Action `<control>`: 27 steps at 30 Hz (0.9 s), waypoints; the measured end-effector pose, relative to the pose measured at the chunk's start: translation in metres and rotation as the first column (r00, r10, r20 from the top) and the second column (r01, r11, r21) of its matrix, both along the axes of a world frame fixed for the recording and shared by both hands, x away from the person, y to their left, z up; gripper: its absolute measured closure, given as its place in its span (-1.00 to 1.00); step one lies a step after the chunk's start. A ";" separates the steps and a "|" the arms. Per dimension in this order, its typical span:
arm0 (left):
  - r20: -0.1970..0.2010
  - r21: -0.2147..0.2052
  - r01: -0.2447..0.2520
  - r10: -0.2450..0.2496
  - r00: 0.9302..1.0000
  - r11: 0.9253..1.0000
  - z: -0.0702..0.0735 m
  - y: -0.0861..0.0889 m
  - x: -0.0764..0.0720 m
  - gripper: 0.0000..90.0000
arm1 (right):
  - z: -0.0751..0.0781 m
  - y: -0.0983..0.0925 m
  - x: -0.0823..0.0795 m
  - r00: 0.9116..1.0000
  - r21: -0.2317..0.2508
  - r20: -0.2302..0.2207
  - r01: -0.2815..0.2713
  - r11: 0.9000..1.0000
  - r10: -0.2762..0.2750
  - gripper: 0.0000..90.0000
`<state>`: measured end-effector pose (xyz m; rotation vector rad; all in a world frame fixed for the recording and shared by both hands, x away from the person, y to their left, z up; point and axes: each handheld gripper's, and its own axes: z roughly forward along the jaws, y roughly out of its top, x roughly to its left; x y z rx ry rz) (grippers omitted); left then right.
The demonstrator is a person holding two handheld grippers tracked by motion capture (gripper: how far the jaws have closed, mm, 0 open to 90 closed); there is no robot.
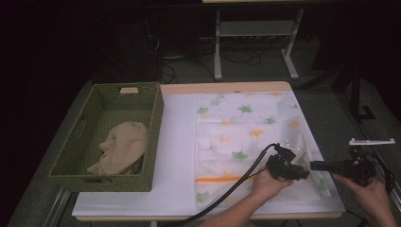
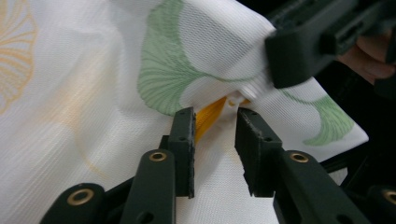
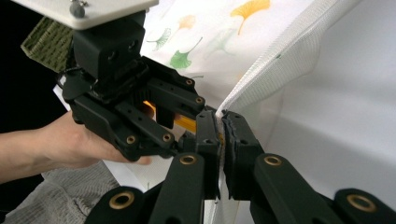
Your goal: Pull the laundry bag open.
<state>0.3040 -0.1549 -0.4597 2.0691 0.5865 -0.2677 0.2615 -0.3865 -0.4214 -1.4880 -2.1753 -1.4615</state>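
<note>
Right gripper [image 3: 219, 128] jaws clamp the leaf-print cloth [image 1: 246, 132] hem; left gripper [image 2: 215, 130] jaws stand open astride the orange zipper tab [image 2: 210, 114], so close squarely before pulling.

cloth [image 1: 250, 127]: woven, matt | basket [image 1: 153, 137]: wicker, rough | gripper jaws: matt blk plastic

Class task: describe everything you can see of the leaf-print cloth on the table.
The cloth is white, finely woven fabric printed with green and orange ginkgo leaves, with an orange zip near the near edge. It lies mostly flat on the white table cover, right of the basket. Its near right corner is lifted: the right gripper pinches the edge, while the left gripper stands open at the zip.
</note>
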 end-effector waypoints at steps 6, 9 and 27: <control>-0.010 -0.003 0.012 -0.012 1.000 1.000 -0.001 -0.001 -0.001 0.85 | -0.002 -0.003 0.000 1.000 -0.018 -0.007 0.016 1.000 -0.016 0.89; -0.022 -0.014 0.013 -0.013 1.000 1.000 -0.001 -0.001 -0.001 0.87 | -0.002 -0.004 -0.001 1.000 -0.020 -0.004 0.017 1.000 -0.017 0.89; -0.119 -0.125 0.028 -0.043 0.992 0.992 -0.005 0.002 0.002 0.79 | -0.002 -0.010 -0.003 1.000 0.006 -0.005 0.028 1.000 -0.028 0.89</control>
